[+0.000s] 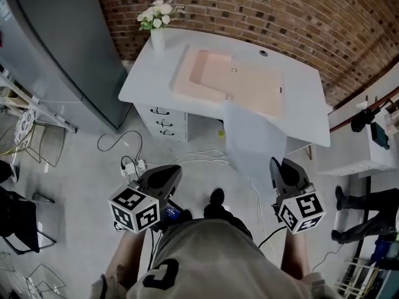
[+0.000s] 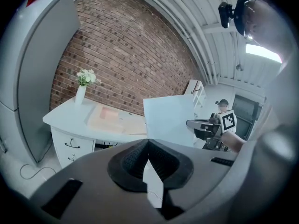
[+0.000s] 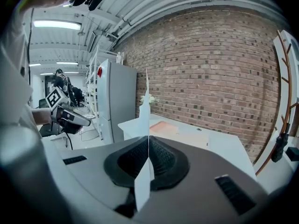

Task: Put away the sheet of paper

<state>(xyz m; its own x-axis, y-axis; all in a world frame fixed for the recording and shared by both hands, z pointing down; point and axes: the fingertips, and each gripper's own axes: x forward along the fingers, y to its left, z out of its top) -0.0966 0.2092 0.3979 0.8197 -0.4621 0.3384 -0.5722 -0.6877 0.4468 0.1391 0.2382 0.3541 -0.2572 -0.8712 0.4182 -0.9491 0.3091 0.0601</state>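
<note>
Your right claw (image 3: 148, 140) is clamped on the sheet of paper (image 3: 145, 104). In the right gripper view the sheet runs edge-on through the closed pads, standing upright above them, with its lower part hanging below. In the head view the same right claw (image 1: 278, 167) pinches the sheet of paper (image 1: 252, 141) by its lower right edge. The sheet rises from there toward the white tabletop (image 1: 302, 108) and hangs in the air in front of its near edge, not lying on it.

Your left claw (image 2: 148, 142) is closed, its pads meeting with nothing of the sheet between them. A pale sliver shows below the pads, and you cannot tell what it is. In the head view the left claw (image 1: 171, 170) sits low over the floor, well apart from the sheet. Each claw carries a cube with black-and-white square markers.

On the tabletop lies a peach-coloured pad (image 1: 227, 76), and a white vase of flowers (image 1: 157, 25) stands at the far left corner. Drawers (image 1: 163, 121) sit under the left end, and a grey fridge (image 1: 56, 48) stands to the left. A brick wall (image 1: 280, 17) is behind, and cables (image 1: 124, 143) trail across the floor.
</note>
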